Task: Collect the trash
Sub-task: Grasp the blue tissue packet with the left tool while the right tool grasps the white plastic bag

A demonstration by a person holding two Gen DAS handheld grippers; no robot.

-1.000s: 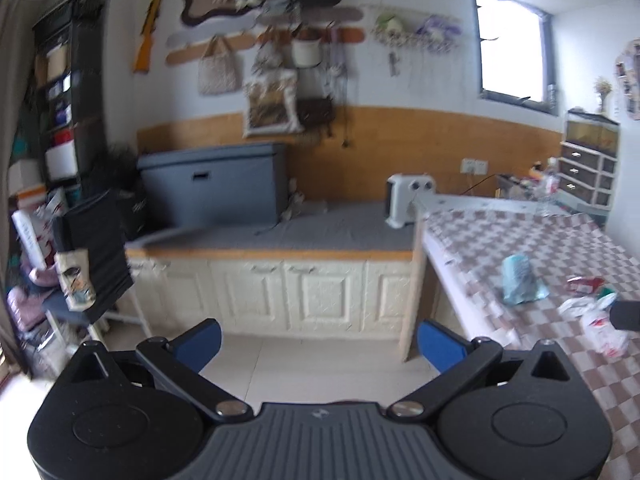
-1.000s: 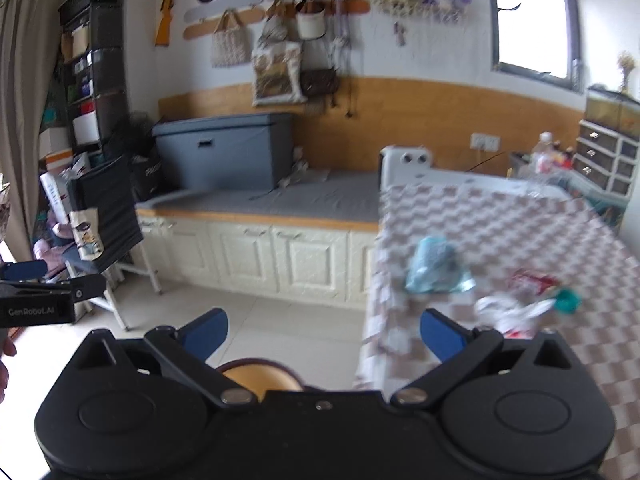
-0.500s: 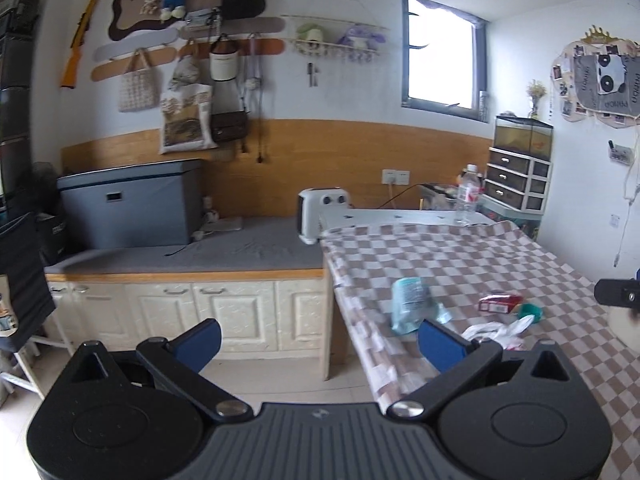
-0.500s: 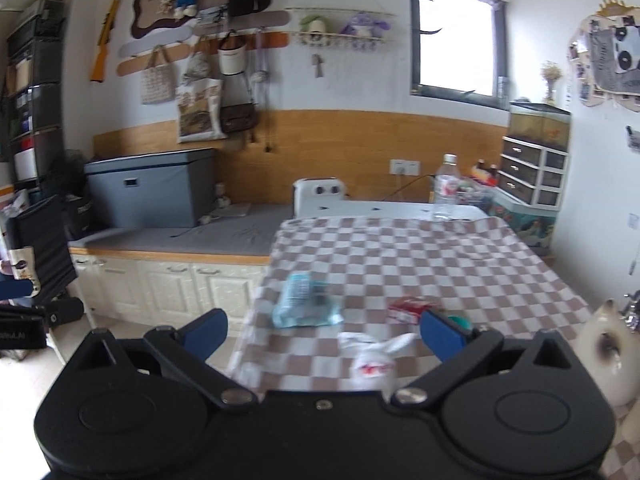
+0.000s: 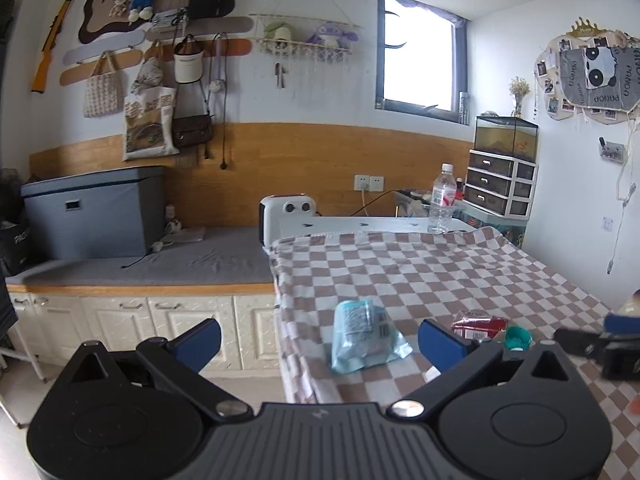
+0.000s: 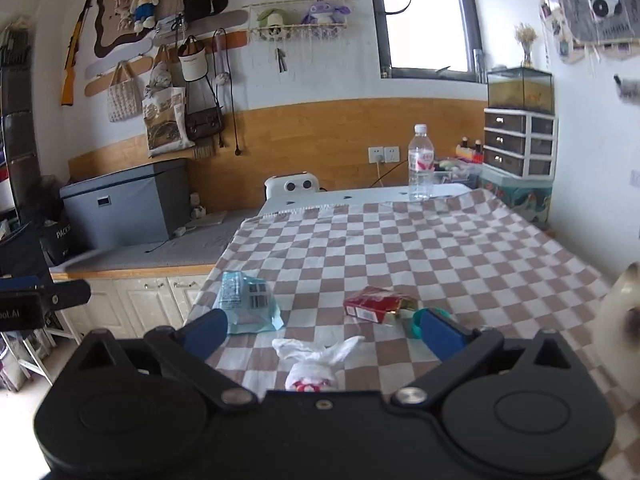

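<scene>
Trash lies on the checkered tablecloth [image 6: 400, 248]: a light blue wrapper [image 6: 248, 304] [image 5: 364, 336], a red pack [image 6: 376, 306] [image 5: 478, 326], a teal cap [image 6: 416, 322] [image 5: 518, 338] and a knotted white plastic bag [image 6: 316, 362]. My right gripper [image 6: 324, 330] is open above the near table edge, with the white bag between its fingers and untouched. My left gripper [image 5: 318, 340] is open at the table's left corner, the blue wrapper just ahead between its fingers. The right gripper also shows in the left wrist view at the right edge [image 5: 600, 346].
A clear water bottle [image 6: 421, 168] stands at the table's far end. A white appliance [image 6: 292, 186] and a grey box [image 6: 124, 204] sit on the low cabinet [image 5: 140, 272] to the left. A white cat-like shape [image 6: 620, 320] is at the right edge. Drawers [image 6: 520, 148] stand in the far corner.
Both grippers swung right, from facing the cabinet and floor to facing the table, and came closer to the trash. Both stayed open.
</scene>
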